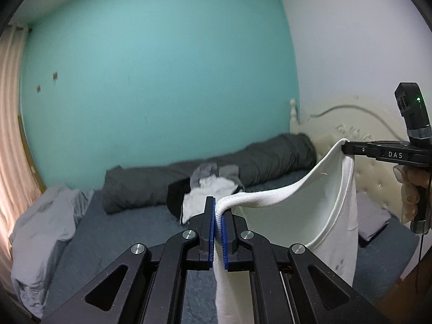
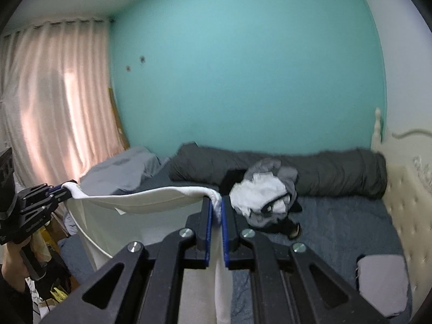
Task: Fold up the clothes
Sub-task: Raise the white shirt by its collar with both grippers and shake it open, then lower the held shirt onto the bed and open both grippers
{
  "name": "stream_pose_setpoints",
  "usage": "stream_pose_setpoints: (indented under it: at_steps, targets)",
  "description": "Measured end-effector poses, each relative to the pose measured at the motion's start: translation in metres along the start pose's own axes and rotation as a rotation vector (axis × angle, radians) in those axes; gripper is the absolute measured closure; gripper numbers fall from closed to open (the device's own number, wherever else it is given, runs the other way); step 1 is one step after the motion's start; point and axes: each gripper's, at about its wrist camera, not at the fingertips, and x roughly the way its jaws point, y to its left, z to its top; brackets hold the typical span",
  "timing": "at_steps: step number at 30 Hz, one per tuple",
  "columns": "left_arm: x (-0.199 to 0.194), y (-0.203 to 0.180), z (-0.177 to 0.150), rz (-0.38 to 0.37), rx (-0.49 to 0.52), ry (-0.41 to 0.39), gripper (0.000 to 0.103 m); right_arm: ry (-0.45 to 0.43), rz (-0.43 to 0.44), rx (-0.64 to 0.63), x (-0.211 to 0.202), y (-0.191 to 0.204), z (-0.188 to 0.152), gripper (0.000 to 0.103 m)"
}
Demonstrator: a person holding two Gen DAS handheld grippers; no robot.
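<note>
A white garment hangs in the air above the bed, stretched between both grippers by its ribbed edge. My left gripper is shut on one end of that edge, and cloth drops down between its blue pads. My right gripper is shut on the other end. In the left wrist view the right gripper shows at the far right, a hand on its handle. In the right wrist view the left gripper shows at the far left.
A pile of white, grey and black clothes lies mid-bed on the blue sheet. A dark rolled duvet runs along the teal wall. Crumpled grey bedding lies left, a folded grey item right, by the cream headboard.
</note>
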Motion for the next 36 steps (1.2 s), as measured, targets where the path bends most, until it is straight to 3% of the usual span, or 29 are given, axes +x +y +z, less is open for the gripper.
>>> stream_pose_setpoints:
  at_steps: [5, 9, 16, 28, 36]
  targets:
    - [0.137, 0.033, -0.03, -0.007, -0.036, 0.107, 0.099, 0.087, -0.026, 0.045, 0.092, -0.044, -0.02, 0.097]
    - [0.257, 0.069, -0.068, -0.009, -0.057, 0.201, 0.099, 0.168, -0.052, 0.068, 0.18, -0.079, -0.051, 0.097]
    - [0.427, 0.095, -0.14, -0.035, -0.125, 0.364, 0.099, 0.295, -0.083, 0.092, 0.319, -0.131, -0.107, 0.097]
    - [0.642, 0.105, -0.248, -0.054, -0.17, 0.548, 0.099, 0.427, -0.135, 0.119, 0.474, -0.204, -0.19, 0.097]
    - [0.722, 0.101, -0.295, -0.069, -0.173, 0.618, 0.099, 0.497, -0.164, 0.131, 0.538, -0.237, -0.242, 0.097]
